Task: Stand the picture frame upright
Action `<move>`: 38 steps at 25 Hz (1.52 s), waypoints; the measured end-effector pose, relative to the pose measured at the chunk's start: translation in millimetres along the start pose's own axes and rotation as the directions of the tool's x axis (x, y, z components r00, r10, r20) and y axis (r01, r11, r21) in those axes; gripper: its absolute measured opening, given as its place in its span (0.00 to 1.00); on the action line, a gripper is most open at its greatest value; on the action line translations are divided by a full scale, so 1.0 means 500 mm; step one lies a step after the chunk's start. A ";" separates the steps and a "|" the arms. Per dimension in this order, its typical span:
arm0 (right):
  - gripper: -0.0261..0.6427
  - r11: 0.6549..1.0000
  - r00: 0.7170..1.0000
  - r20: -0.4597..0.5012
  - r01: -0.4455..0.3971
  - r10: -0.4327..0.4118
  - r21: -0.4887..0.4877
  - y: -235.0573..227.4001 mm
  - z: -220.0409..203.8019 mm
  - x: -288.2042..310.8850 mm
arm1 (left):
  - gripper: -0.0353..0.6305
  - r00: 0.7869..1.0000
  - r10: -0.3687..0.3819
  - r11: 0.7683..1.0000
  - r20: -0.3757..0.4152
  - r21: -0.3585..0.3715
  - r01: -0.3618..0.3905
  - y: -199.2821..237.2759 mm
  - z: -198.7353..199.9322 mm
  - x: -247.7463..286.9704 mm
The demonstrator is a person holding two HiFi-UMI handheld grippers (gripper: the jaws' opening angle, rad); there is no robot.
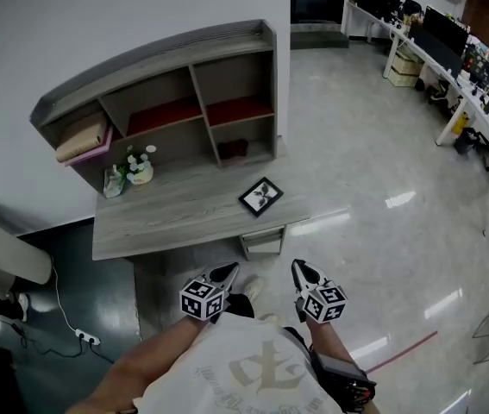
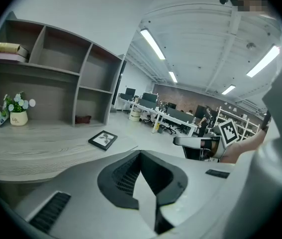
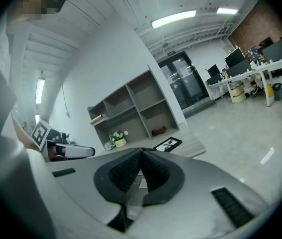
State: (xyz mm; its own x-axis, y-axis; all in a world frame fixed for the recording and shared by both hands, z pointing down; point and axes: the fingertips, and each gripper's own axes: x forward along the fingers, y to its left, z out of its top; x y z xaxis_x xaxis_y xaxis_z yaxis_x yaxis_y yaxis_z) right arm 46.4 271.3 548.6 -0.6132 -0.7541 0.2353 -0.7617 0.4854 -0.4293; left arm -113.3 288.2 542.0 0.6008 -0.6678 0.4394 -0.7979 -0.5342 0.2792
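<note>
A black picture frame (image 1: 261,196) lies flat near the right front corner of the grey wooden desk (image 1: 166,222); it also shows as the frame (image 2: 103,139) in the left gripper view and the frame (image 3: 167,144) in the right gripper view. My left gripper (image 1: 225,273) hangs shut in front of the desk, short of the frame, holding nothing. Beside it my right gripper (image 1: 299,272) is also shut and empty. Both are held close to the person's body, well apart from the frame.
A shelf unit (image 1: 175,93) with open compartments stands at the desk's back. A small flower pot (image 1: 140,171) sits at the desk's left, a dark red object (image 1: 232,148) in a lower compartment. Office desks (image 1: 451,67) stand far right across the shiny floor.
</note>
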 end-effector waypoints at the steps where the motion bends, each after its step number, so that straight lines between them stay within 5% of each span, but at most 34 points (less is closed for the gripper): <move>1: 0.04 1.000 1.000 0.004 0.004 -0.004 0.015 -0.003 0.003 0.005 | 0.07 1.000 0.004 1.000 -0.001 -0.004 -0.004 0.008 -0.001 0.002; 19: 0.05 0.992 0.991 -0.081 0.113 -0.108 0.055 -0.107 0.005 0.111 | 0.07 0.999 0.006 0.996 -0.034 -0.091 -0.009 0.110 -0.005 0.118; 38: 0.05 0.993 0.984 -0.168 0.081 -0.067 0.083 -0.202 0.073 0.308 | 0.07 0.997 -0.047 0.995 -0.063 -0.094 0.041 0.237 0.108 0.331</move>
State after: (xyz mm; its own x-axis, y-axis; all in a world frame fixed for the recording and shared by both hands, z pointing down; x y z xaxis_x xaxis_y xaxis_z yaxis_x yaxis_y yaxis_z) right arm 36.6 89.9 596.3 -0.5874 -0.7000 0.4062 -0.7892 0.3841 -0.4792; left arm -105.6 86.2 601.7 0.6331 -0.6080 0.4790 -0.7739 -0.5100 0.3756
